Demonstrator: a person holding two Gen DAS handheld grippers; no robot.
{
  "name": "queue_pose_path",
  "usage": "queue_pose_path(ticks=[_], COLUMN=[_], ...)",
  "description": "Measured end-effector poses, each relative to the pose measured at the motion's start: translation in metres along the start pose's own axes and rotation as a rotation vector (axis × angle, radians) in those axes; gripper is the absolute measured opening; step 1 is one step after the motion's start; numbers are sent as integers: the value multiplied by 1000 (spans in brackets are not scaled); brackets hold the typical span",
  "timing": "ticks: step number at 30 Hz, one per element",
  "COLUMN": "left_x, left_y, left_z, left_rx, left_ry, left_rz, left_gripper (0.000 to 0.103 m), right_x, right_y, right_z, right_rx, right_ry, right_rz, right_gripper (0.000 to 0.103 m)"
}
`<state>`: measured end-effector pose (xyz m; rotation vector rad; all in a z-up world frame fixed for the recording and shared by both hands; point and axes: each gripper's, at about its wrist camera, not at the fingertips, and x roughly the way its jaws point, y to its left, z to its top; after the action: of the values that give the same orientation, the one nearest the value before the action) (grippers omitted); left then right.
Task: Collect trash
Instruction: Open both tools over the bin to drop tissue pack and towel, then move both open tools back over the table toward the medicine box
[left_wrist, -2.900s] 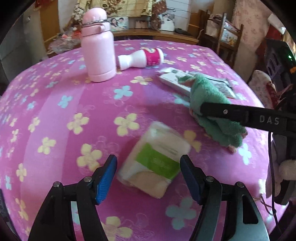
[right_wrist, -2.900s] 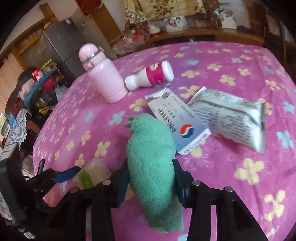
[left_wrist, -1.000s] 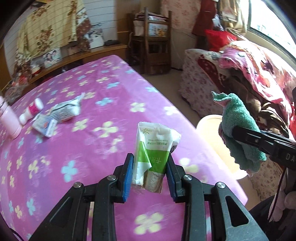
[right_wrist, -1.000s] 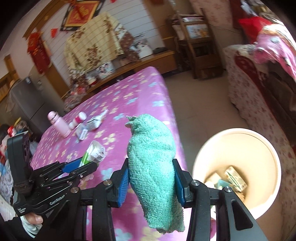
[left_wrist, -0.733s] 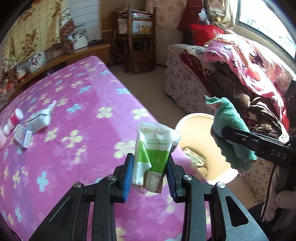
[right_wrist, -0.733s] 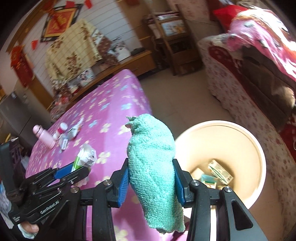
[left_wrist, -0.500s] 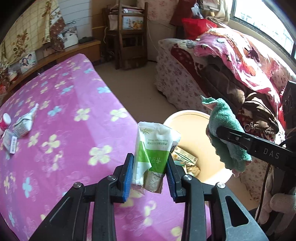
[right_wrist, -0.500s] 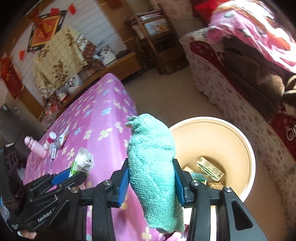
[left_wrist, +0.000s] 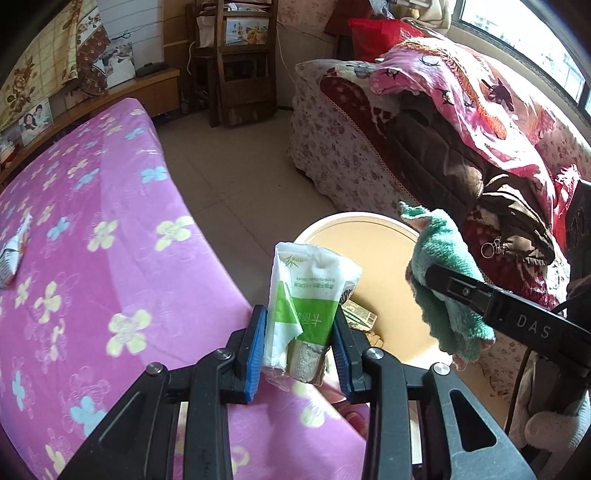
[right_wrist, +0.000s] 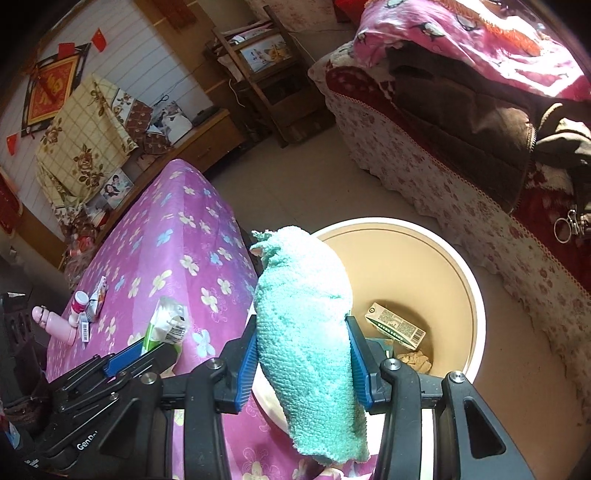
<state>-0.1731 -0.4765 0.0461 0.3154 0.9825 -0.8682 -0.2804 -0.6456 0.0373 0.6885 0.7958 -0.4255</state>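
My left gripper (left_wrist: 299, 347) is shut on a white and green tissue packet (left_wrist: 308, 299) and holds it upright over the table edge, next to the cream trash bin (left_wrist: 399, 295). My right gripper (right_wrist: 303, 350) is shut on a teal towel (right_wrist: 306, 321) and holds it above the near rim of the bin (right_wrist: 476, 295). The bin holds a green and white carton (right_wrist: 395, 325) and other scraps. The left gripper and its packet (right_wrist: 166, 325) show at the left in the right wrist view. The towel (left_wrist: 443, 280) shows at the right in the left wrist view.
The table has a pink flowered cloth (left_wrist: 92, 258). At its far end lie a pink bottle (right_wrist: 55, 325), a small white and pink bottle (right_wrist: 79, 301) and wrappers (right_wrist: 98, 291). A sofa with blankets (left_wrist: 443, 129) stands beyond the bin. A wooden chair (left_wrist: 236, 62) is behind.
Both grippers have moved from over the table to the bin beside it, each still holding its load. The bin is now nearer and more directly below the towel.
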Motion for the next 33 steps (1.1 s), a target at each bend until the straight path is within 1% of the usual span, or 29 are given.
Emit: queue_pose_path(ticks=[1,2,3,4,5,7,11,21,33], left_x=[2,3,4,4,5,6,8,-5,-24], left_y=[-2,-3,-4,-5,-6,-7,-5,10,52], left_z=[0,1,1,1,0,-1,-2,-5,-18], left_rx=[1,1,0,-2,-3,-5,-11,-32,-94], left_ry=[2,4,4,1,0,-1,6,-16,-40], left_rz=[-6,-13,-21,-39,-51,-68,-63,-26,55], left_gripper=[36,38,38,43,49,56,57,57,57], right_x=[1,2,2,3,3,2,2,5,5], right_y=[-1,-2,-3,-6,-8,-13,-13,10,39], right_z=[0,0,1,1,2,3,2,-2,-7], right_rx=[5,9,16,31,47,78,78,-11,-115], right_ry=[1,1,0,0,0,-2,5,8,0], right_rz=[-4,-12,-22,-25,-17,-6,-5,-11,-14], right_gripper=[48,51,57,60,66,67,67,67,67])
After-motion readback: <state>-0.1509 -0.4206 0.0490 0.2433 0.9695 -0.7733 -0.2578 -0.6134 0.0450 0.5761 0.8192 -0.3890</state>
